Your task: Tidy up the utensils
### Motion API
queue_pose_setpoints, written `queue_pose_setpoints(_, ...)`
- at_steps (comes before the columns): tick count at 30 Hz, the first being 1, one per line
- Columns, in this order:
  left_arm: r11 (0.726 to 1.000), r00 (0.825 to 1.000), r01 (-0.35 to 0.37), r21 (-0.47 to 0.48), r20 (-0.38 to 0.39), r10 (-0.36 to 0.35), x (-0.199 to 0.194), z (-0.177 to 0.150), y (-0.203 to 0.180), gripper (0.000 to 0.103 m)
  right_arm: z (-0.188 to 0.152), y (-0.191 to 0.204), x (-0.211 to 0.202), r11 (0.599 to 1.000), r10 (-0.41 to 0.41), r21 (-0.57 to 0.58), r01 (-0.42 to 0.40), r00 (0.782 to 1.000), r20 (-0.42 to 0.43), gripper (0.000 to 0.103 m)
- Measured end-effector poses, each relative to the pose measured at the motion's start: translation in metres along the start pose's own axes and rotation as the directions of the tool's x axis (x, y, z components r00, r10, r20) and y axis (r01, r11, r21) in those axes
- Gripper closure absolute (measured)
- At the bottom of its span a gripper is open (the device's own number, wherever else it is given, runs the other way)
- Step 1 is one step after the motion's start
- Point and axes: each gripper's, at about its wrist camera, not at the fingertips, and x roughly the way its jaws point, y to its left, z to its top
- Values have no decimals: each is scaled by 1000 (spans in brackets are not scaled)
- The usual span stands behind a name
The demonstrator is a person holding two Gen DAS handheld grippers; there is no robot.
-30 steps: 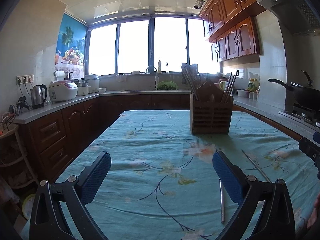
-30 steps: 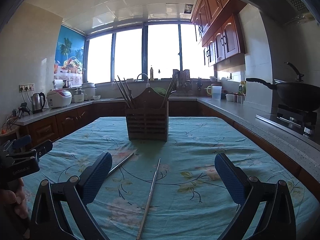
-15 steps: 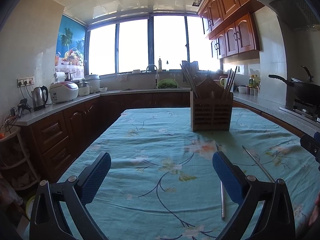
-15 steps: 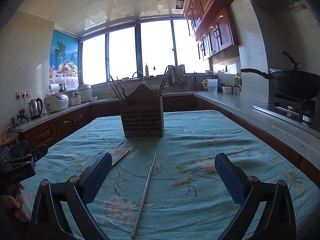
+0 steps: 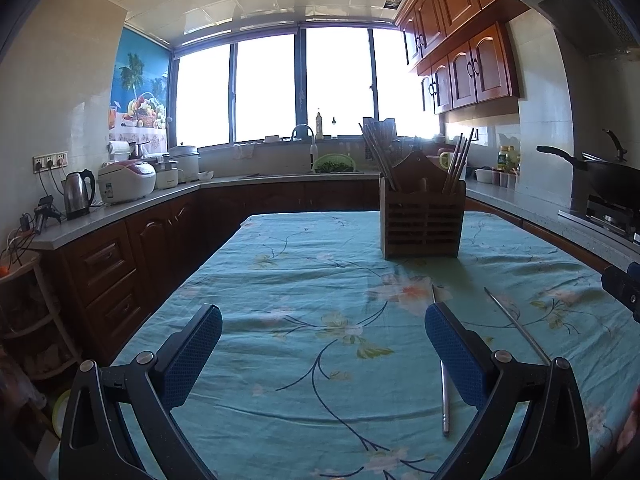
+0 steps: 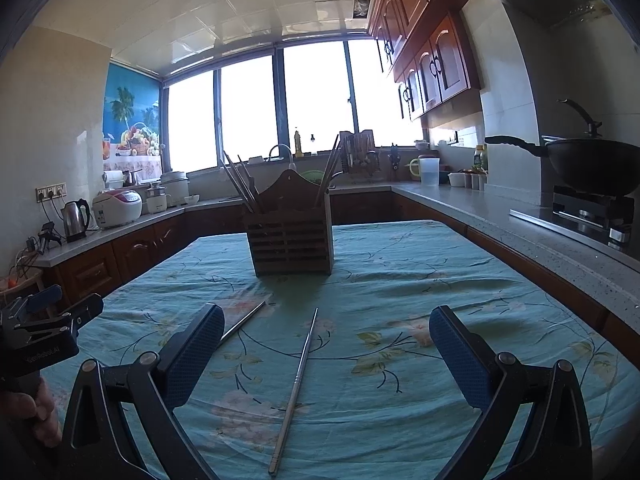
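Wooden utensil holder (image 6: 291, 236) upright mid-table on teal floral cloth (image 6: 400, 280), chopsticks standing in both end slots. Two metal chopsticks (image 6: 296, 384) loose on cloth in front of holder, apart, not parallel. Left gripper (image 5: 324, 356) spread wide, empty. Right gripper (image 6: 326, 354) likewise agape, nothing held.

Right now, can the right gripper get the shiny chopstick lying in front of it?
Probably yes. The right gripper is open and the chopstick lies bare on the tablecloth between its fingers, nothing covering it. It still has to come down.
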Motion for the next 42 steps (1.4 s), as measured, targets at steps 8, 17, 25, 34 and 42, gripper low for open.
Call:
queue_pose_setpoints(8,1000,1000,16,2,7,-16,-3,0,-2,1,1,0,-1,1000,10,6,-10,1000,8,0)
queue_pose_setpoints(17,1000,1000,14,8,18,-14,-5,-1,-6,1,1,1,-1,1000,18,10,-18,1000,10,0)
queue_pose_setpoints(25,1000,1000,16,10,16,-17,-5,-1,-8,1,2,0,1,1000,19,14,-19,1000,4,0)
queue_pose_setpoints(34,1000,1000,19,11,16,-19,-5,-1,-10,1,2,0,1,1000,18,14,-19,1000,4,0)
queue_pose_setpoints(42,1000,1000,19,8,12,-19,-4,0,-12,1,2,0,1,1000,19,14,-19,1000,3,0)
